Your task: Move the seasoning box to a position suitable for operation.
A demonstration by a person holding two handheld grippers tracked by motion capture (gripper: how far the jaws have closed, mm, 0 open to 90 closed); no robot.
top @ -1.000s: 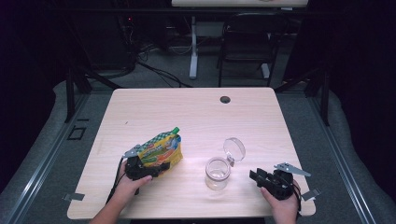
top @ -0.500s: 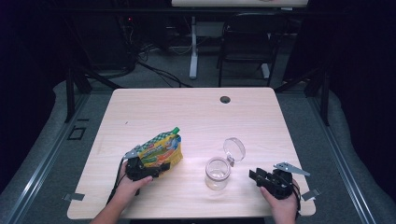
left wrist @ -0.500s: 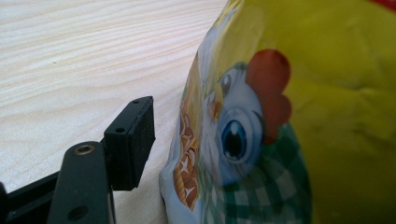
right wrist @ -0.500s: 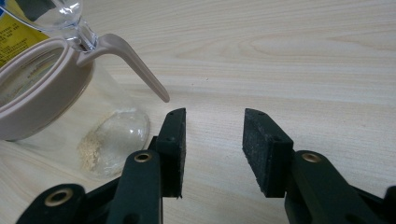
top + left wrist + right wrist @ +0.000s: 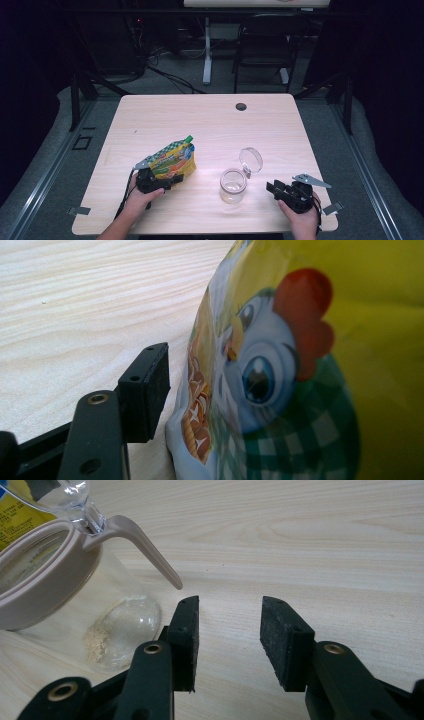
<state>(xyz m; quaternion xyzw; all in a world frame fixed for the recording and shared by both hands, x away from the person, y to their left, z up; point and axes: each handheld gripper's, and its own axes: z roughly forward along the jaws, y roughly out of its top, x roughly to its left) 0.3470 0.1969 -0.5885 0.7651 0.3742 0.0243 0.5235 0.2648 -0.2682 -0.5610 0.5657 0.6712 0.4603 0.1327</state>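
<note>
Nearest, the left gripper has its jaws spread around the bottom edge of the yellow-green crinkly snack bag, light, soft and slippery, lying at 9 o'clock of the fragile clear glass jar, while the right gripper waits open, empty.

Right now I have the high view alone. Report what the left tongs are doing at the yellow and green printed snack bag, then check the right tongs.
Observer: In the left gripper view, one black pad of the left tongs stands at the edge of the yellow and green printed snack bag. The other jaw is hidden, so I cannot confirm a grip.
Operator: Now the right side.
Observer: The right tongs are open, with bare wooden table between the pads.
Operator: Look inside the jar.
Observer: The clear glass jar holds a small patch of pale crumbs at its bottom.
</note>
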